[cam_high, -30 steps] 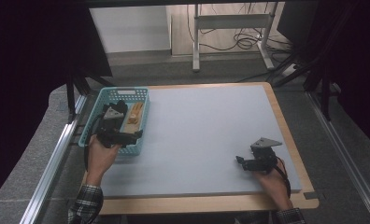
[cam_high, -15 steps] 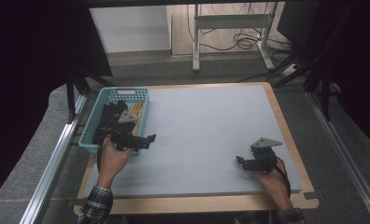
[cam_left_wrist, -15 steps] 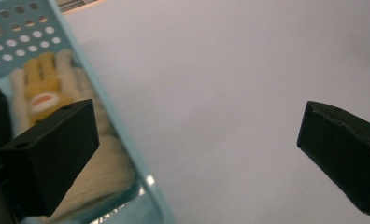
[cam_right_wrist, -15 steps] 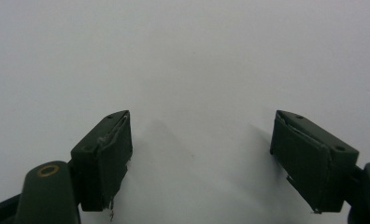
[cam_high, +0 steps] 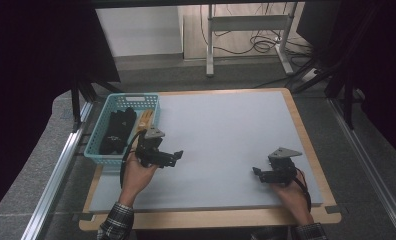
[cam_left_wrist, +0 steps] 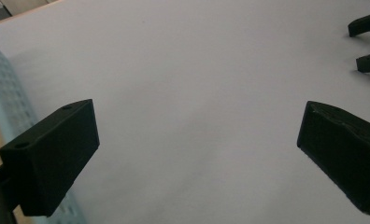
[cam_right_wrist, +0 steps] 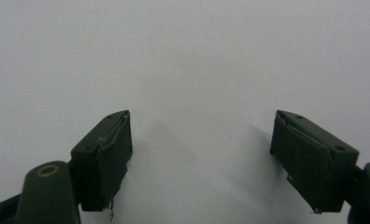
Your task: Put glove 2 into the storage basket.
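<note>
I see a pale grey mat (cam_high: 226, 135) on a wood-edged table (cam_high: 306, 135), dark floor around it, a desk frame (cam_high: 246, 30) with cables at 12 o'clock. My left gripper (cam_high: 176, 156) hangs over the mat, jaws wide and empty, just beside the teal basket (cam_high: 100, 155) at 9 o'clock. My right gripper (cam_high: 257, 172), at 4 o'clock, gapes empty too.

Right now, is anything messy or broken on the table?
Nothing stands out. The blue basket sits straight at the mat's left edge with its things inside, and both the left gripper and the right gripper are open and empty.
</note>
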`<state>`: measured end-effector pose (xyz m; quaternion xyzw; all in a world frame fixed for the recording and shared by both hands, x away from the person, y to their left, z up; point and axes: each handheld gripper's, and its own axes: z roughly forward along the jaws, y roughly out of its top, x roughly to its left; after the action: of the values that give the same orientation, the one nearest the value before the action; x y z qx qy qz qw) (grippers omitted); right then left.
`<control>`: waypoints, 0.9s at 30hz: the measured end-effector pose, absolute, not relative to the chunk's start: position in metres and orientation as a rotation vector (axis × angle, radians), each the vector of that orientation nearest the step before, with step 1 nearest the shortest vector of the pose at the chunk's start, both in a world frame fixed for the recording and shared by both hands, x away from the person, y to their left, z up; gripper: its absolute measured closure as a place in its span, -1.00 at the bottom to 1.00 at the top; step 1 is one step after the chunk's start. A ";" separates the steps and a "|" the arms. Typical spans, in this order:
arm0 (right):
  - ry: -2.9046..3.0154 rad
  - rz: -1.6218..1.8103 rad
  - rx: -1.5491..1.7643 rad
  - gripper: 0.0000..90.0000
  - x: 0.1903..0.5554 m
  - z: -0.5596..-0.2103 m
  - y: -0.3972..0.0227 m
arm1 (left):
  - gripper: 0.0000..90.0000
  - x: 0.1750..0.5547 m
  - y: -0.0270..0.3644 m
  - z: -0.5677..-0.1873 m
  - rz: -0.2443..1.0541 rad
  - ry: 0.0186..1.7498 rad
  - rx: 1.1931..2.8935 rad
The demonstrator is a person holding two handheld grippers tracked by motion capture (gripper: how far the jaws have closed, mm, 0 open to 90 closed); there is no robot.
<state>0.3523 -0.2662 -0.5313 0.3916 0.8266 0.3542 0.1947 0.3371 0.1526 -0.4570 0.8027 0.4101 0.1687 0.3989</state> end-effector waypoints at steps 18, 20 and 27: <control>2.319 0.991 1.095 -0.55 0.352 -0.531 -0.266 | -1.00 0.328 0.114 -0.500 0.348 0.969 2.091; 2.319 0.992 1.095 -0.55 0.352 -0.531 -0.266 | -1.00 0.328 0.112 -0.505 0.339 0.968 2.099; 2.319 0.991 1.095 -0.55 0.352 -0.531 -0.266 | -1.00 0.327 0.106 -0.522 0.335 0.976 2.141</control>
<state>0.3523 -0.2662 -0.5312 0.3907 0.8273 0.3536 0.1948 0.3266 0.1062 -0.5216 0.8358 0.3810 0.1306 0.3732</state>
